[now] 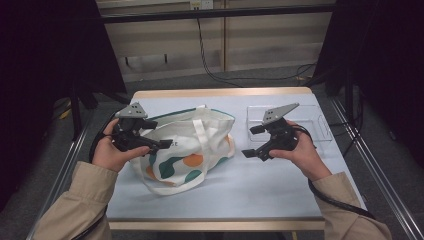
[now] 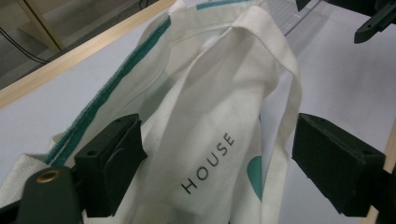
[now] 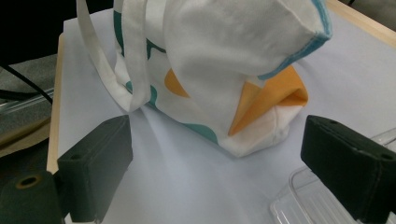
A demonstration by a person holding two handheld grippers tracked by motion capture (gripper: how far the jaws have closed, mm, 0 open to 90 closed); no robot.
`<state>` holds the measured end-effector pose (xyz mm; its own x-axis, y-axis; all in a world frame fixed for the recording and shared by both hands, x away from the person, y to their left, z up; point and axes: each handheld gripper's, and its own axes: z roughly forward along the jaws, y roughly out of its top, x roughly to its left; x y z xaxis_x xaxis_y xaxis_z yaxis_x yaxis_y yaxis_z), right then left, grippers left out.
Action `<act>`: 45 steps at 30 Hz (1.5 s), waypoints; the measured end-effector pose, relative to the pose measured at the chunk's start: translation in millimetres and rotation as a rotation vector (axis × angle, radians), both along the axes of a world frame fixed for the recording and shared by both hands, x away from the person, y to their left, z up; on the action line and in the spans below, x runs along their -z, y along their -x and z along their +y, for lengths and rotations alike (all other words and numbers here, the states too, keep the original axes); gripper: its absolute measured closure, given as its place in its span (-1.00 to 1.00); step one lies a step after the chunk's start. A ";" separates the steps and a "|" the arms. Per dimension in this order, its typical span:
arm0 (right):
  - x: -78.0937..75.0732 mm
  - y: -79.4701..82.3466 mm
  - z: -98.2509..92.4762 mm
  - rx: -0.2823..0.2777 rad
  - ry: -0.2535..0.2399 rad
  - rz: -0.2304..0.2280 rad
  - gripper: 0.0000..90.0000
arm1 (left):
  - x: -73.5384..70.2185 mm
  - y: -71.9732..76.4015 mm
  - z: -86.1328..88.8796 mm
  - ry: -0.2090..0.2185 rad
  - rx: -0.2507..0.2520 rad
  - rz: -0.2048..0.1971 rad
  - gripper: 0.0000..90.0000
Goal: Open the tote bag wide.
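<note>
The table (image 1: pixel 260 195) under me is pale, with a wooden edge all round; bare surface lies in front of the bag and between my two hands. One bag (image 1: pixel 187 150) sits on its left half: a white tote with teal and orange patches, a teal rim and two white straps. In the left gripper view its printed side and a strap (image 2: pixel 285 116) run up between my jaws.

One clear tray (image 1: pixel 320 125) lies at the table's far right, just behind my right hand, near the right edge.

My left gripper (image 1: pixel 162 145) hangs over the bag's left side. Its jaws stand wide, the cloth lies between them, and the pads do not press on it; it grasps nothing.

My right gripper (image 1: pixel 255 141) is off to the bag's right, apart from it, over bare table. In the right gripper view the bag's end stands ahead of my spread jaws, with open table between. These jaws are released too, with nothing in them.
</note>
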<state>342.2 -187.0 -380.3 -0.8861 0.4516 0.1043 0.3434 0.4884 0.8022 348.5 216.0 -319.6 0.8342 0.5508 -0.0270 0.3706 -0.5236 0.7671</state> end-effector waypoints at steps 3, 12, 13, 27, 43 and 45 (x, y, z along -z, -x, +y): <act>-0.9 -3.6 4.4 -0.002 0.012 -0.007 -0.81 | 1.9 -5.8 0.6 -0.012 -0.031 -0.014 -0.46; -1.7 -10.6 14.8 -0.011 0.004 -0.013 -0.81 | 6.9 -17.5 -7.8 -0.038 -0.031 -0.009 -0.08; -2.1 -11.0 15.9 -0.012 0.005 -0.013 -0.81 | 7.9 -17.7 -9.0 -0.028 -0.038 -0.009 -0.04; -14.1 -10.4 30.2 -0.028 -0.028 -0.055 -0.81 | 11.2 -10.2 -21.2 -0.063 0.067 0.026 0.58; -15.8 -7.8 60.8 -0.103 -0.026 -0.063 -0.64 | 14.7 -3.3 -27.9 -0.062 0.121 0.060 0.84; -14.9 -7.4 63.0 -0.112 -0.025 -0.068 -0.61 | 14.8 -3.5 -28.6 -0.066 0.129 0.055 0.84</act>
<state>349.6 -123.9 -365.4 -0.9360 0.3479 0.0529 0.2329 0.4998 0.8342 352.1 187.4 -334.5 0.8964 0.4413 -0.0415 0.3374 -0.6185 0.7097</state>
